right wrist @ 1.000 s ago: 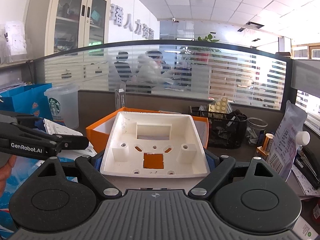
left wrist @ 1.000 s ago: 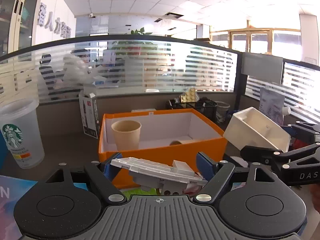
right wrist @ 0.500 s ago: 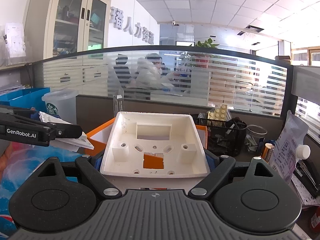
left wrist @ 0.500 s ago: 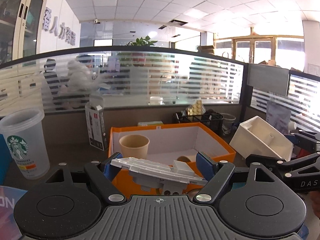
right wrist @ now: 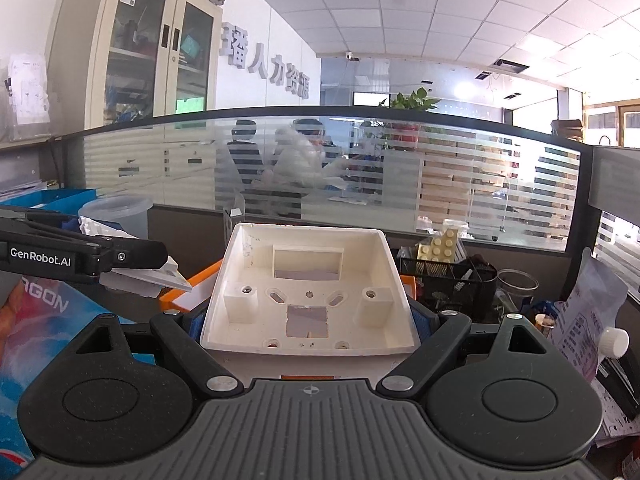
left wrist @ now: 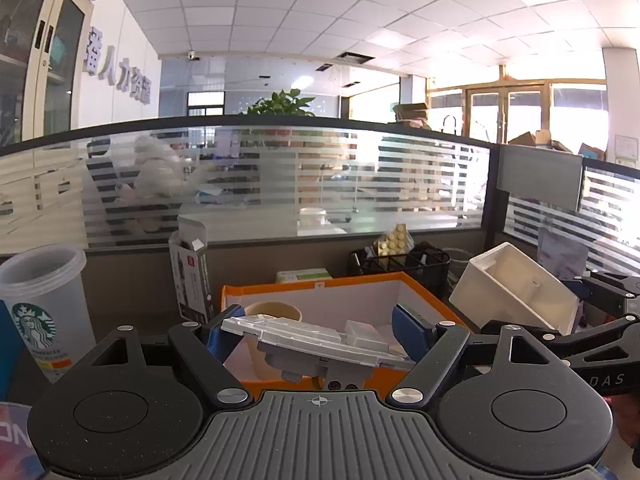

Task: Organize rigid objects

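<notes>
My left gripper (left wrist: 318, 330) is shut on a flat grey-white plastic switch plate (left wrist: 308, 338) and holds it in the air in front of the orange box (left wrist: 424, 306). A paper cup (left wrist: 272, 312) stands inside that box. My right gripper (right wrist: 306, 316) is shut on a cream plastic wall box (right wrist: 306, 288), its open side facing the camera. That wall box also shows at the right of the left wrist view (left wrist: 520, 286), and the left gripper with the plate shows at the left of the right wrist view (right wrist: 140, 272).
A Starbucks plastic cup (left wrist: 44, 308) stands at the left. A small carton (left wrist: 192, 280) stands behind the orange box. A black mesh organiser (right wrist: 448, 284) with a yellow brick sits at the back right. A plastic pouch (right wrist: 588, 320) lies at far right. A glass partition runs behind the desk.
Both grippers have risen with their objects still held. The orange box and desk items sit lower in both views. The grips have not changed.
</notes>
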